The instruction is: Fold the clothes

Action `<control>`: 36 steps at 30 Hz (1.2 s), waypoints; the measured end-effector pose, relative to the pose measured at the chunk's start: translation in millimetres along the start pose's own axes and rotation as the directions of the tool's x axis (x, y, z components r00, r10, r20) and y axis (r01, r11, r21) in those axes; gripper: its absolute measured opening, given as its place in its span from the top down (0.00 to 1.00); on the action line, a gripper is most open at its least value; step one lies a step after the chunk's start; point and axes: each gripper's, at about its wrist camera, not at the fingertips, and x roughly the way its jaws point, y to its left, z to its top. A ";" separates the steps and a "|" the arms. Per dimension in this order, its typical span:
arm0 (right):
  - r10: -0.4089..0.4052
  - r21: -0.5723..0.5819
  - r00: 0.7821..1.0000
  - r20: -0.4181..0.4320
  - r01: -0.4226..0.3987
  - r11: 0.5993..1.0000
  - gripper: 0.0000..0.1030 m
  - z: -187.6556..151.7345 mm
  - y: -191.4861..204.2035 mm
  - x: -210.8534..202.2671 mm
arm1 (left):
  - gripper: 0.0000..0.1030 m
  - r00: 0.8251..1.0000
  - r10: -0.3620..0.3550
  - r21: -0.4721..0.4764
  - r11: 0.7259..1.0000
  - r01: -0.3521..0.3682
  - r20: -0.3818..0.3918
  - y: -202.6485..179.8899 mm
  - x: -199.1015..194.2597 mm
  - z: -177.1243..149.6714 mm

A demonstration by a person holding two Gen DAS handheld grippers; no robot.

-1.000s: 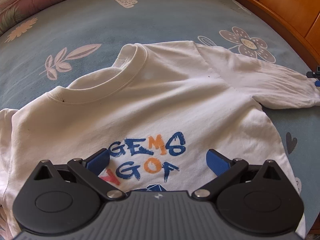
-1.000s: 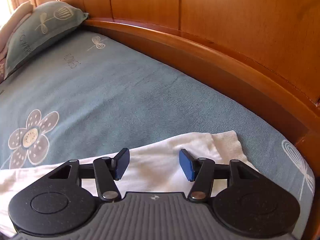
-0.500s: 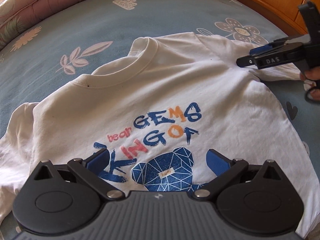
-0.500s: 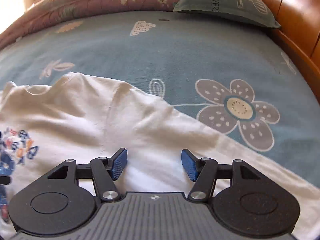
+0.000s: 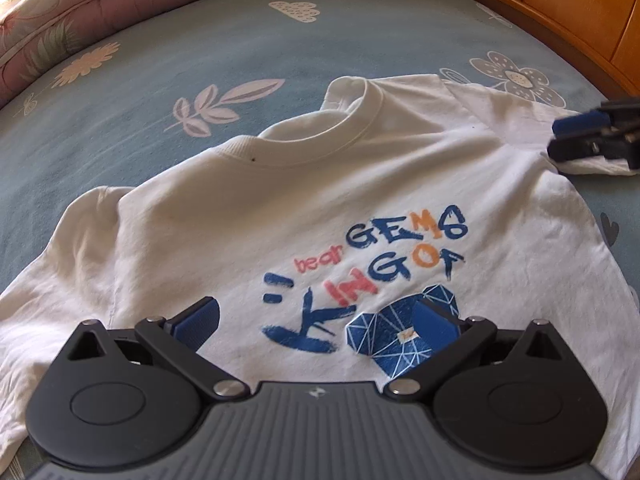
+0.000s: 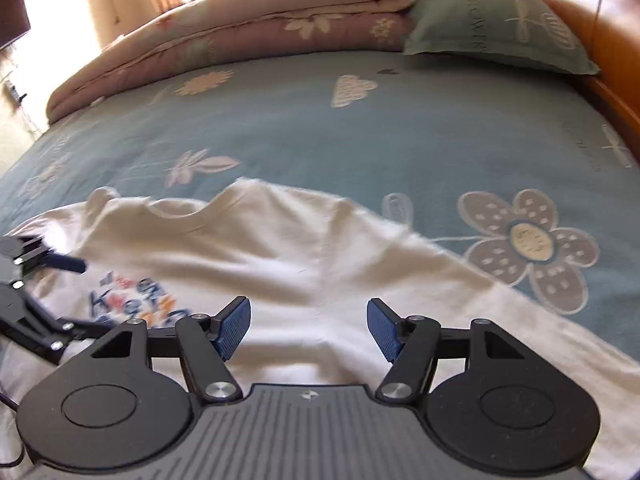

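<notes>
The white printed T-shirt (image 5: 256, 216) lies face-up, flat on the blue floral bedsheet (image 5: 160, 60); light, limp cotton, best pinched at sleeve or hem. Left gripper (image 5: 316, 320) and right gripper (image 6: 309, 326) spread, empty

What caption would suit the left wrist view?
Open left tongs hover over a white printed T-shirt spread on a blue floral bedsheet.

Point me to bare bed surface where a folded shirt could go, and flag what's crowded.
Free: the blue sheet between the T-shirt collar and the folded quilt, and the strip from the shirt's sleeve toward the pillow. Crowded: the near side, covered by the spread shirt, with the left hand-held gripper and right hand-held gripper over it, both open.
</notes>
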 end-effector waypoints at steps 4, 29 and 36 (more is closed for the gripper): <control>-0.009 0.021 0.995 -0.102 0.011 1.000 0.32 -17.7 16.2 30.2 | 0.01 0.997 -0.012 -0.033 0.999 0.009 -0.082 14.6 8.9 -8.9; -0.242 -0.063 0.961 -0.130 0.236 0.970 0.00 -23.5 64.6 62.7 | 0.01 0.965 -0.218 -0.336 0.907 0.255 0.142 114.9 -10.5 -17.5; -0.254 -0.065 0.966 -0.058 0.250 0.966 0.00 -31.4 67.8 60.7 | 0.03 0.979 -0.152 -0.324 0.927 0.189 0.136 119.5 -29.4 -51.2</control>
